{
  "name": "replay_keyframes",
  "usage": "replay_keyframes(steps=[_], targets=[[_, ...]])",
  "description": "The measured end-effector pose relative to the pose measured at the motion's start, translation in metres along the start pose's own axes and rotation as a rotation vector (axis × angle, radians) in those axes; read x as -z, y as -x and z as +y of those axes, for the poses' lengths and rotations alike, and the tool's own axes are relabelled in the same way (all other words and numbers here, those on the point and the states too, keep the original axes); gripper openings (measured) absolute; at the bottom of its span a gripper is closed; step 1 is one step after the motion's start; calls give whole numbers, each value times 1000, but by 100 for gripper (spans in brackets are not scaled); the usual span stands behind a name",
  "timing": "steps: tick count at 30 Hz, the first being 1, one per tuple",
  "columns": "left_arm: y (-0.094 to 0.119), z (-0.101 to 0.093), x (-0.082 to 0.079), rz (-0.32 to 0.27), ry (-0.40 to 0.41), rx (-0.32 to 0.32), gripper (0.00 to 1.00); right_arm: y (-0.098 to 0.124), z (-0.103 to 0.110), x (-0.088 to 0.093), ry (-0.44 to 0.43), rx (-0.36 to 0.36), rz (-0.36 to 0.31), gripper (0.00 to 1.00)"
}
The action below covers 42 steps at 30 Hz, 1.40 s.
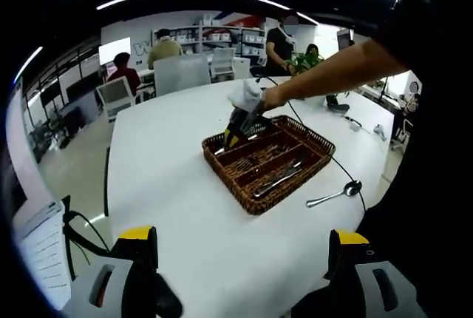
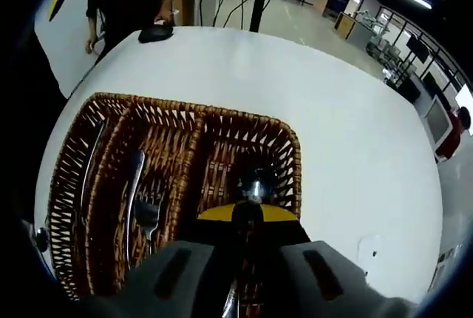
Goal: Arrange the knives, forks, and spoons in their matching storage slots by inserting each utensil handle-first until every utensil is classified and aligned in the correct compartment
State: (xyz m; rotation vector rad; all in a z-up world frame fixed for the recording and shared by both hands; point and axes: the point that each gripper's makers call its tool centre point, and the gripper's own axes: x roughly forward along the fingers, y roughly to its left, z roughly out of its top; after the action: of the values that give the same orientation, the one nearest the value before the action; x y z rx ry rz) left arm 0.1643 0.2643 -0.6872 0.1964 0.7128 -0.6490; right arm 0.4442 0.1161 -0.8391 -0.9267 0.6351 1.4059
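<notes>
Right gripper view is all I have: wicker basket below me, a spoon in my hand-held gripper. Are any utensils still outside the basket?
Observer: Yes. Besides the held spoon in your right hand-held gripper, the left gripper view shows a loose spoon lying on the white table, beside the basket and not touching it.
Operator: And the left hand-held gripper?
Observer: The left hand-held gripper hangs over the table short of the basket, jaws wide apart, holding nothing.

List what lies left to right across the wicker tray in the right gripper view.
Knife → fork → spoon, the last in the right gripper over the tray.
</notes>
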Motion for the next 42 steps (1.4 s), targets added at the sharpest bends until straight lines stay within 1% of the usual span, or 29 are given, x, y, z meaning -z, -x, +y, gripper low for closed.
replay_keyframes(steps=[3, 4, 6, 8, 9, 10, 12, 13, 16, 18, 19, 20, 21, 23, 24, 26, 28, 30, 33, 34, 35, 38, 41, 42], targets=[[-1, -1, -2, -6, -8, 3, 100, 13, -3, -10, -5, 10, -28, 15], [-1, -2, -5, -12, -12, 6, 100, 20, -4, -16, -14, 18, -45, 19], [-2, -3, -10, -25, -19, 9, 100, 33, -10, -25, -12, 61, -75, 28], [-4, -3, -15, -36, -32, 14, 100, 46, -14, -33, -35, 97, -108, 42], [-4, -4, -17, -42, -37, 17, 100, 52, -14, -35, -46, 106, -113, 49], [-5, -4, -20, -47, -40, 19, 100, 61, -14, -38, -66, 122, -123, 58], [-6, -4, -26, -63, -53, 24, 100, 73, -16, -39, -87, 153, -134, 70], [-7, -4, -29, -72, -58, 26, 100, 83, -15, -40, -102, 168, -139, 77], [-9, -2, -35, -94, -73, 33, 100, 105, -11, -39, -153, 210, -156, 91], [-10, -3, -40, -113, -85, 41, 100, 119, -7, -34, -217, 242, -176, 99], [-10, -3, -42, -123, -89, 43, 100, 124, -1, -31, -269, 249, -181, 99], [-11, -2, -45, -137, -90, 46, 100, 131, 2, -28, -296, 263, -196, 99], [-12, -3, -47, -144, -91, 50, 100, 135, 5, -26, -302, 271, -207, 99], [-13, -3, -50, -157, -101, 53, 100, 147, 12, -21, -353, 297, -218, 99], [-13, -3, -52, -170, -107, 55, 100, 154, 17, -17, -386, 319, -223, 99], [-14, -2, -55, -185, -106, 68, 100, 167, 30, -14, -414, 345, -239, 99], [-14, -1, -57, -205, -101, 80, 100, 180, 40, -5, -468, 398, -235, 99], [-16, 2, -56, -213, -91, 81, 100, 190, 55, 0, -492, 422, -240, 99], [-20, 3, -54, -220, -100, 87, 100, 205, 74, 8, -539, 463, -235, 99], [-21, 2, -55, -222, -102, 91, 100, 211, 82, 13, -567, 495, -232, 99], [-22, 2, -56, -228, -106, 95, 100, 215, 87, 17, -588, 511, -231, 99], [-24, 0, -57, -240, -101, 103, 100, 224, 108, 29, -650, 541, -228, 99], [-26, -4, -53, -236, -109, 108, 100, 238, 128, 34, -679, 569, -232, 99], [-26, -6, -51, -234, -115, 108, 100, 245, 135, 35, -700, 590, -245, 99]])
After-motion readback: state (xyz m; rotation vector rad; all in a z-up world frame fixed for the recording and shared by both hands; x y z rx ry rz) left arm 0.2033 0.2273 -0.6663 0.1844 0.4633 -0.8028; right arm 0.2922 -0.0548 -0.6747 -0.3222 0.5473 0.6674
